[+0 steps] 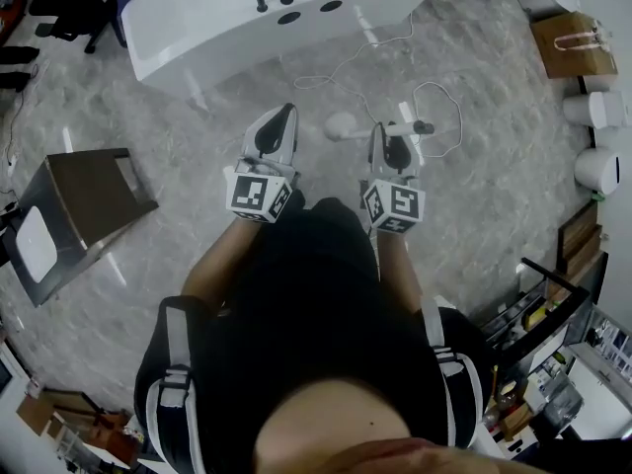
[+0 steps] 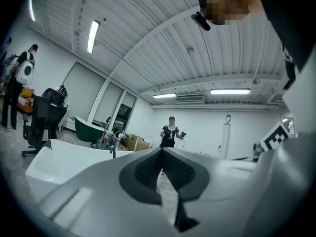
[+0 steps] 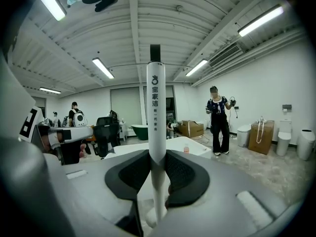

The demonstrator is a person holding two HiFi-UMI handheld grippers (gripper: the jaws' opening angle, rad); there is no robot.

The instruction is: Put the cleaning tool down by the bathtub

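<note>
The right gripper (image 3: pixel 157 181) was closed on the white handle of the tool (image 3: pixel 156 112), with both pads pressed against it and the handle crossing the jaws. The left gripper (image 2: pixel 161 154) had its jaw tips together and held nothing. The tool was above the floor (image 1: pixel 474 186), near the tub (image 1: pixel 197 28) but apart from it.
</note>
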